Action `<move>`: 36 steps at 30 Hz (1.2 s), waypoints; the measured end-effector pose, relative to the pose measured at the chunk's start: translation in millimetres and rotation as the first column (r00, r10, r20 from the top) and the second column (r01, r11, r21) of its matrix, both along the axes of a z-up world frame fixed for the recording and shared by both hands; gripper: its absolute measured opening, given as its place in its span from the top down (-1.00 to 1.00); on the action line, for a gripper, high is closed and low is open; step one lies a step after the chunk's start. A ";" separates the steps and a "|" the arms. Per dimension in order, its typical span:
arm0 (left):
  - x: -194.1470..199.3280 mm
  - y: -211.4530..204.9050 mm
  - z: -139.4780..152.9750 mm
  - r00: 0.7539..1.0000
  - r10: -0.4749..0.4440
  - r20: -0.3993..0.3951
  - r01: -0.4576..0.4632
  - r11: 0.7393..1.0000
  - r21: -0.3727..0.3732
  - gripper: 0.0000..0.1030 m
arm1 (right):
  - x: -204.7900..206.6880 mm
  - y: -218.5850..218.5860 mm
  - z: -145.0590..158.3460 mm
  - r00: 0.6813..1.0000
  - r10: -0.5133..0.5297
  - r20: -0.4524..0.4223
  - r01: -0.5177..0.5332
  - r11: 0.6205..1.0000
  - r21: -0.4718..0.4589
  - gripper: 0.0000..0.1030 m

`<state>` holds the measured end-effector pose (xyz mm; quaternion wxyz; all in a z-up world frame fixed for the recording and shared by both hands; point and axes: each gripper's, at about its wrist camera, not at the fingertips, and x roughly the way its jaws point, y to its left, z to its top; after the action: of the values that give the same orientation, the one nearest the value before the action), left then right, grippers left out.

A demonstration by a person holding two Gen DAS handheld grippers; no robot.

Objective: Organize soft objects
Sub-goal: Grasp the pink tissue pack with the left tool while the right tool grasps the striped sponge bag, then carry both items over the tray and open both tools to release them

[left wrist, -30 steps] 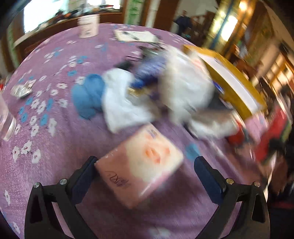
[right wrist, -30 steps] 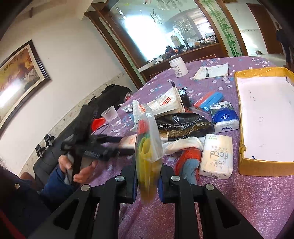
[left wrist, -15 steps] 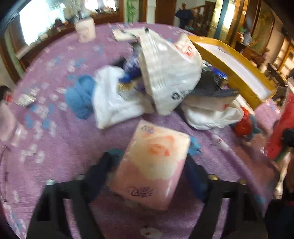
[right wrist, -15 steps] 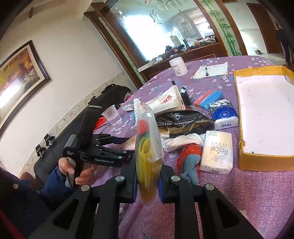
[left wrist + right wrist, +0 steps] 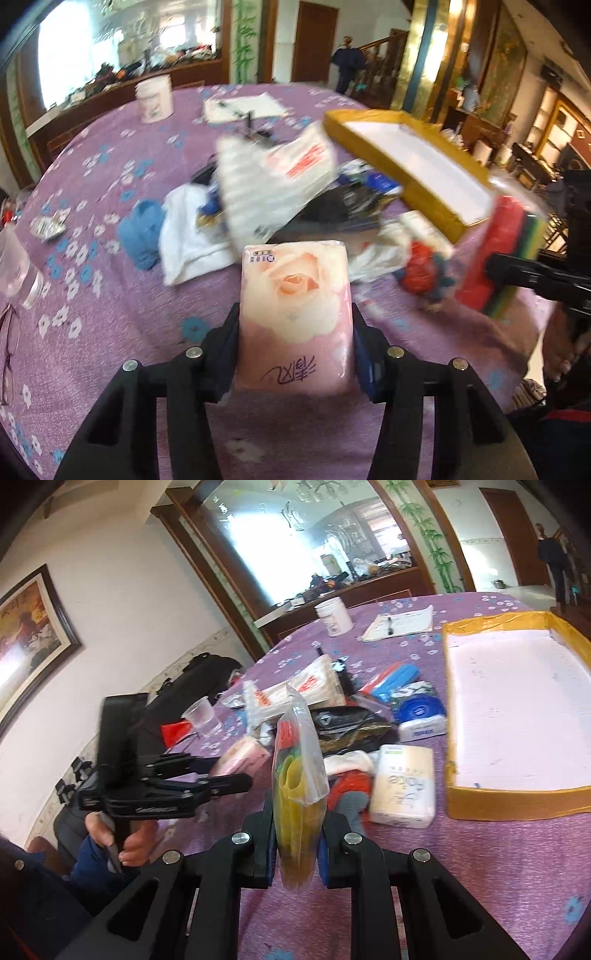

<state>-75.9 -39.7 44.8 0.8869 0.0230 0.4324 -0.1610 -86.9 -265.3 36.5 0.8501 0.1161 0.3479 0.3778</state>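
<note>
My left gripper (image 5: 295,332) is shut on a pink tissue pack with a rose print (image 5: 295,295) and holds it above the purple tablecloth; the pack also shows in the right wrist view (image 5: 240,757). My right gripper (image 5: 297,834) is shut on a clear bag of red, green and yellow sponges (image 5: 297,786), held upright; the bag also shows in the left wrist view (image 5: 502,254). A pile of soft things lies mid-table: a white towel (image 5: 188,236), a blue cloth (image 5: 142,229), a white plastic bag (image 5: 273,184), a red and blue toy (image 5: 421,273).
A yellow-rimmed tray (image 5: 517,805) with a white floor stands at the right. A white tissue pack (image 5: 402,786), a blue-lidded wipes pack (image 5: 421,716) and a black pouch (image 5: 347,723) lie beside it. A plastic cup (image 5: 201,720), a white tub (image 5: 332,618) and a notepad (image 5: 402,622) stand further off.
My left gripper closed on the pink tissue pack and lifted it off the table. The right gripper kept its hold on the sponge bag and barely moved.
</note>
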 end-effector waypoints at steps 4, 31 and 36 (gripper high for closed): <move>1.7 -15.0 9.9 0.999 -0.033 0.039 0.034 0.999 -0.028 0.00 | 0.8 -9.3 10.4 0.998 -0.037 0.041 0.039 0.999 -0.036 0.64; 105.1 -138.2 68.7 0.987 -0.082 0.139 0.083 0.997 -0.001 0.00 | 111.1 -76.1 70.3 0.913 -0.394 0.103 0.406 0.899 -0.166 0.64; 157.1 -171.2 71.7 0.994 -0.061 0.096 0.059 0.998 0.028 -0.01 | 178.2 -99.5 63.5 0.880 -0.473 0.034 0.470 0.859 -0.201 0.65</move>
<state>81.2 -210.9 116.5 0.9012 0.0548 0.3901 -0.1807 91.3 -364.8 99.9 0.9212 0.1132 0.3526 0.1198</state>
